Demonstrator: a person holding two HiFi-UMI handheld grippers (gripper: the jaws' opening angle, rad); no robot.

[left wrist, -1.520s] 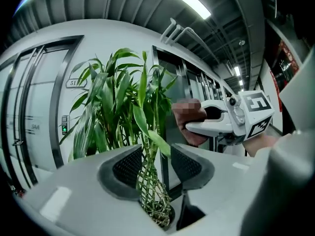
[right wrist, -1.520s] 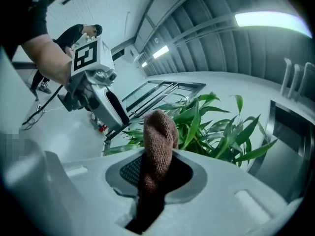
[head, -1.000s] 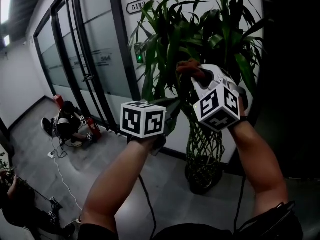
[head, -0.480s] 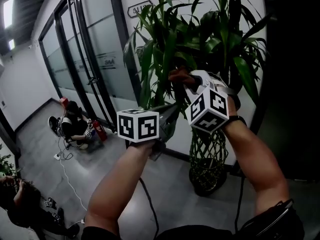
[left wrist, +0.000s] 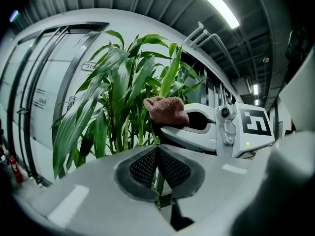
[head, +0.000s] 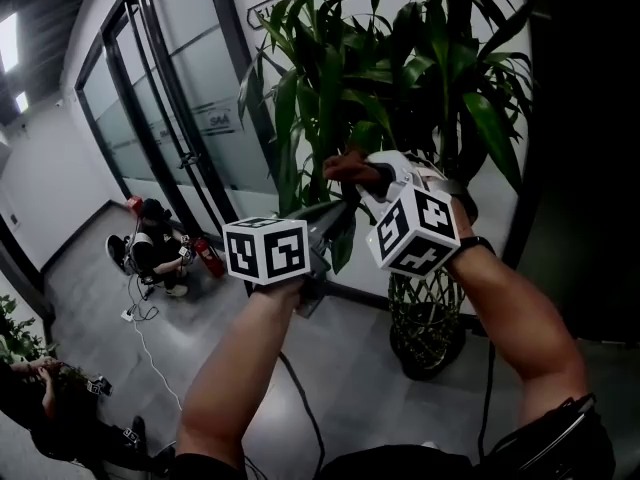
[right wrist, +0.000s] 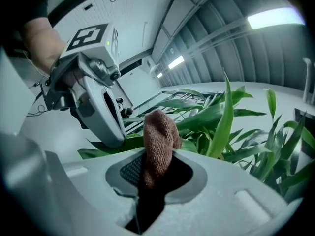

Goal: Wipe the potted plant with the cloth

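The potted plant [head: 400,78] has long green leaves over a braided trunk in a dark pot [head: 430,343]. My left gripper [head: 335,218] is level at the plant's near side, its jaws shut on a leaf that hangs below them. In the left gripper view the pads [left wrist: 147,165] meet with a green strip under them. My right gripper [head: 362,173] sits just above and right of it, shut on a brown cloth [head: 345,163]. The cloth [right wrist: 158,144] sticks up from between the right jaws, close over the left gripper [right wrist: 110,134] and the held leaf [right wrist: 128,144].
A glass wall with black frames [head: 170,118] runs along the left. A person [head: 150,248] crouches on the floor beside a red extinguisher [head: 207,258] and cables. Another person [head: 45,398] is at the bottom left. A dark opening [head: 590,168] lies right of the plant.
The right gripper with the cloth has come down and to the left, closer to the left gripper. The left gripper stays on the same leaf; the view has shifted slightly.
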